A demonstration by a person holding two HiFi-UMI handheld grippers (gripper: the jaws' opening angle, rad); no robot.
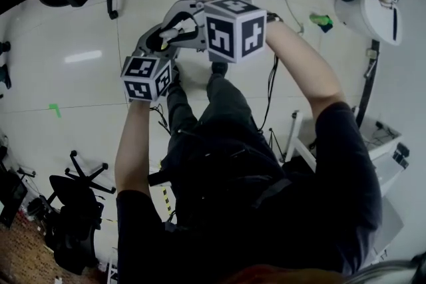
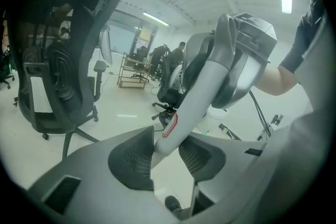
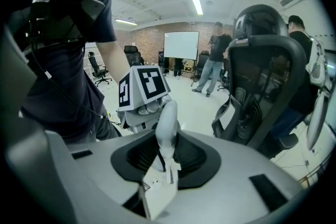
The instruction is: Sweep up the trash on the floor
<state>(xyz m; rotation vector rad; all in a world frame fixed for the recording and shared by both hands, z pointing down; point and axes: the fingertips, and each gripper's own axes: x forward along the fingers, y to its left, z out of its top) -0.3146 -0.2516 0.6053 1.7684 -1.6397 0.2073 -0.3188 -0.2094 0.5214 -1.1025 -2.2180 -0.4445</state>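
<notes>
I have both tools on one pale grey handle (image 2: 195, 93). The left tool (image 2: 160, 153) has its jaws clamped on the handle just below a red-outlined label (image 2: 170, 126). From there the handle runs up and to the right, into the right tool. The right tool (image 3: 165, 160) is closed on the same handle. A paper tag (image 3: 157, 194) hangs right at its jaws, and the handle's rounded end stands just short of the left tool's marker cube (image 3: 140, 86).

In the head view the two tools sit nose to nose above the pale floor (image 1: 80, 23). A small green scrap (image 1: 322, 21) lies on that floor well off to the right of the right tool, near a white round container (image 1: 369, 13) — whether it is the trash I cannot tell. A dark office chair (image 2: 63, 55) stands left of the left tool, and a second chair (image 3: 262, 86) stands right of the right tool.
</notes>
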